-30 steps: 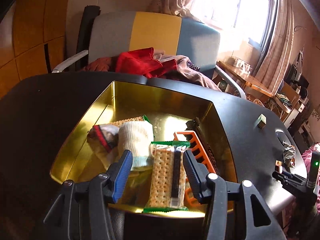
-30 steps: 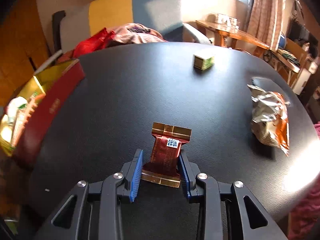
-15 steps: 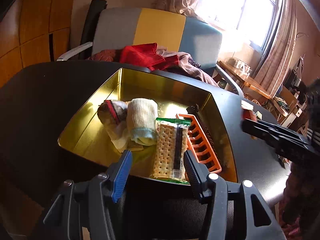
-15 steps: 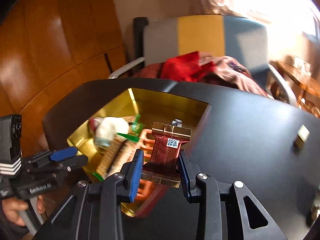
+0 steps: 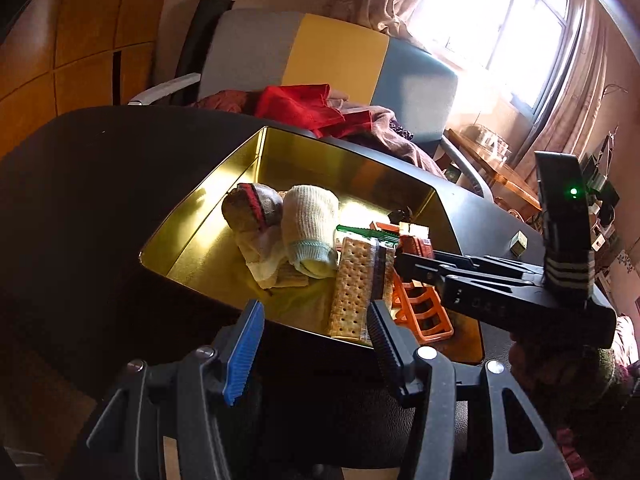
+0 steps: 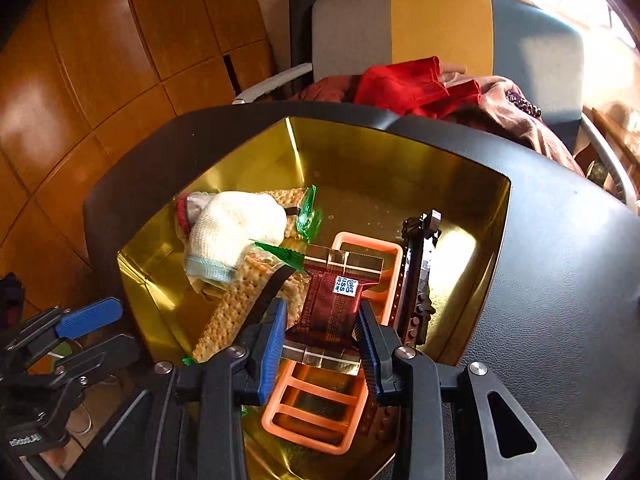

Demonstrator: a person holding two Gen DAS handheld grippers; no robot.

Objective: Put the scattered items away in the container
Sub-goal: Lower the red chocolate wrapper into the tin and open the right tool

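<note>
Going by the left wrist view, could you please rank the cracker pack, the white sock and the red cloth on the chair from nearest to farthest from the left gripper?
From the left gripper:
1. Cracker pack, in the gold tin, just ahead of the open jaws.
2. White sock, deeper in the tin, slightly left.
3. Red cloth, on the chair beyond the table's far edge.

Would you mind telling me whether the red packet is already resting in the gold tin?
Not yet: the right tool is shut on the red packet, holding it over the orange rack inside the gold tin.
</note>
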